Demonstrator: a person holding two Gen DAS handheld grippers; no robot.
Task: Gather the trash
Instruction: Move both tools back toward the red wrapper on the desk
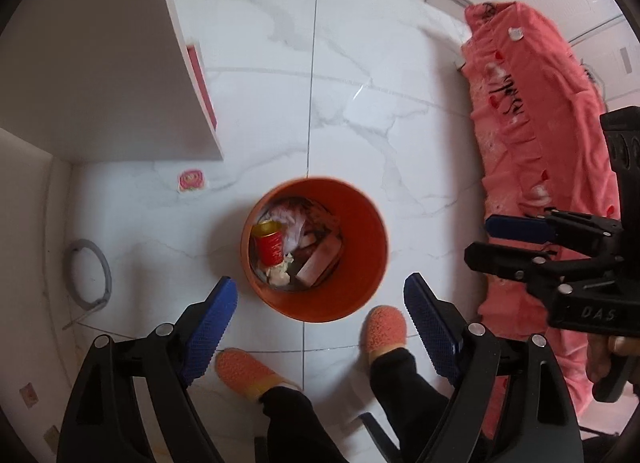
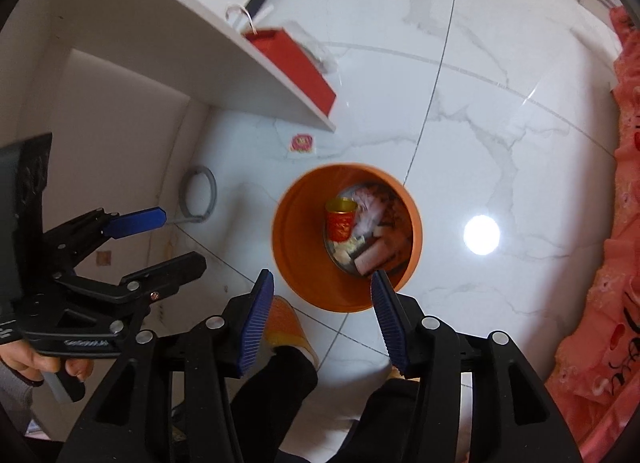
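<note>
An orange bin stands on the white marble floor, directly below both grippers. Inside it lie a red can with a gold rim, crumpled tissue and a pinkish box. My left gripper hangs above the bin's near rim, open and empty. My right gripper is also open over the bin, with nothing between its pads. Each gripper shows in the other's view, the right gripper and the left gripper. A small pink wrapper lies on the floor beyond the bin.
A white cabinet stands at the left with a red paper bag beside it. A grey hose loop lies near the wall. Furniture under a pink frilled cloth borders the right. The person's orange slippers stand by the bin.
</note>
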